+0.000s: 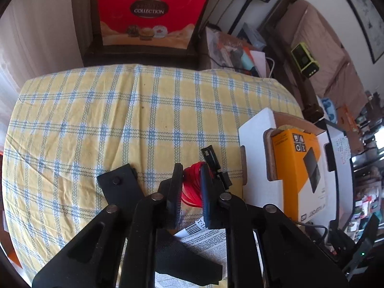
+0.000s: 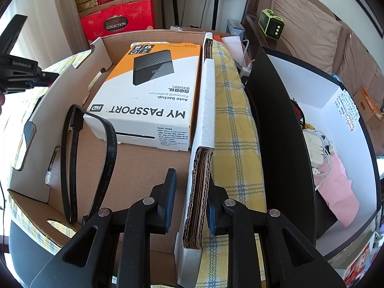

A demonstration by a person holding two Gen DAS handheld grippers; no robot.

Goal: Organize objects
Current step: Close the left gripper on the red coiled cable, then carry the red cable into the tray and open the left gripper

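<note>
My left gripper [image 1: 192, 166] is shut on a coiled red flat cable [image 1: 192, 182], just above the yellow checked cloth [image 1: 108, 120]. The cable's black connector [image 1: 211, 159] sticks out past the fingertips. To its right stands a white cardboard box [image 1: 254, 141] holding an orange-and-white hard-drive carton [image 1: 295, 158]. In the right wrist view that carton [image 2: 144, 91] lies flat inside the box, with a looped black flat cable [image 2: 72, 163] beside it. My right gripper [image 2: 192, 180] is shut on the box's thick corrugated right wall [image 2: 206, 91].
A printed paper sheet [image 1: 206, 240] and a flat black piece [image 1: 117, 184] lie under my left gripper. A red gift box [image 1: 148, 16] stands behind the table. Right of the cardboard box is a black-and-white bin [image 2: 312, 88] with chargers and a pink bag.
</note>
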